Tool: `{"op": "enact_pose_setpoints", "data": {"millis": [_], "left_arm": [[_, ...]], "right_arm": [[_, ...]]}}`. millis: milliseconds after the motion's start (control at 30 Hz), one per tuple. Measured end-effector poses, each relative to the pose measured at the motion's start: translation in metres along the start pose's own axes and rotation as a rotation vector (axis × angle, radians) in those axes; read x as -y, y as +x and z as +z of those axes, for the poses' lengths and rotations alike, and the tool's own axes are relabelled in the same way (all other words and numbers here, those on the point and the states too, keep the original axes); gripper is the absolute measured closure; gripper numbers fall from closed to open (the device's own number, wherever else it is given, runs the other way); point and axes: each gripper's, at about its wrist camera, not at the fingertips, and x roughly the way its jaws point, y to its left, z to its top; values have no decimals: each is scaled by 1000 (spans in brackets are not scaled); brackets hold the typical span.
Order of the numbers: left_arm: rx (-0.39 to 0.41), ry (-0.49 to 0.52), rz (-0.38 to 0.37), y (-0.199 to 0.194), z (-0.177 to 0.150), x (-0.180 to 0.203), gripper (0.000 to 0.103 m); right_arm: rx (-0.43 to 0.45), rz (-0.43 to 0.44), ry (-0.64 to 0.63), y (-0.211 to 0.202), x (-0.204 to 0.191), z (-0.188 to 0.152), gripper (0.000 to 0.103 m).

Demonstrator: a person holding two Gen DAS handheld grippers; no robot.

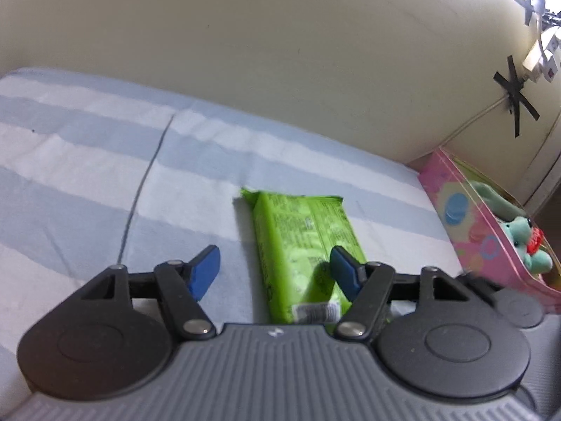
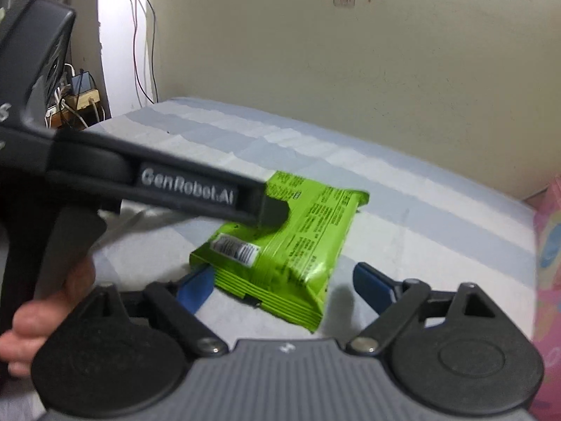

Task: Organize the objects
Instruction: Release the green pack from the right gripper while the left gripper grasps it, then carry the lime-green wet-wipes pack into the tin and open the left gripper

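A bright green packet (image 1: 301, 245) lies flat on a blue and white striped sheet (image 1: 87, 175). My left gripper (image 1: 277, 266) hangs over the packet's near end and is open. Its right pad (image 1: 345, 273) sits above the packet, while its left pad (image 1: 207, 270) is off to the side over bare sheet. In the right wrist view the green packet (image 2: 280, 252) lies between the blue fingertips of my right gripper (image 2: 284, 284), which is open, with the right pad well apart from it. The left gripper's black finger (image 2: 196, 193) crosses from the left, with its tip over the packet.
A pink flowered box (image 1: 491, 245) holding teal plush toys (image 1: 526, 245) stands at the bed's right end, also visible as the pink box (image 2: 550, 245). A cream wall (image 1: 280, 52) backs the bed. Cables and a power strip (image 2: 80, 101) sit beyond the left end. A hand (image 2: 45, 301) holds the left gripper's handle.
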Motion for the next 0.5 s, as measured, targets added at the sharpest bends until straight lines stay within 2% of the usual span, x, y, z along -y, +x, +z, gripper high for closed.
{"op": "enact_pose_setpoints", "data": {"millis": [33, 67, 100, 200, 333, 500], "left_arm": [[-1, 3, -13, 1, 0, 1, 41], [-11, -6, -45, 1, 0, 0, 49], [-23, -15, -69, 2, 0, 1, 50], [-27, 12, -69, 0, -3, 4, 50], [-61, 86, -115, -6, -13, 23, 50], [-74, 222, -172, -33, -49, 58, 50]], "right_arm": [[7, 12, -1, 0, -1, 1, 28], [15, 10, -5, -1, -3, 2, 41], [23, 1, -8, -1, -4, 2, 47], [31, -8, 15, -9, -1, -2, 59], [34, -24, 50, -34, 4, -21, 68], [41, -22, 67, -84, 8, -59, 73]]}}
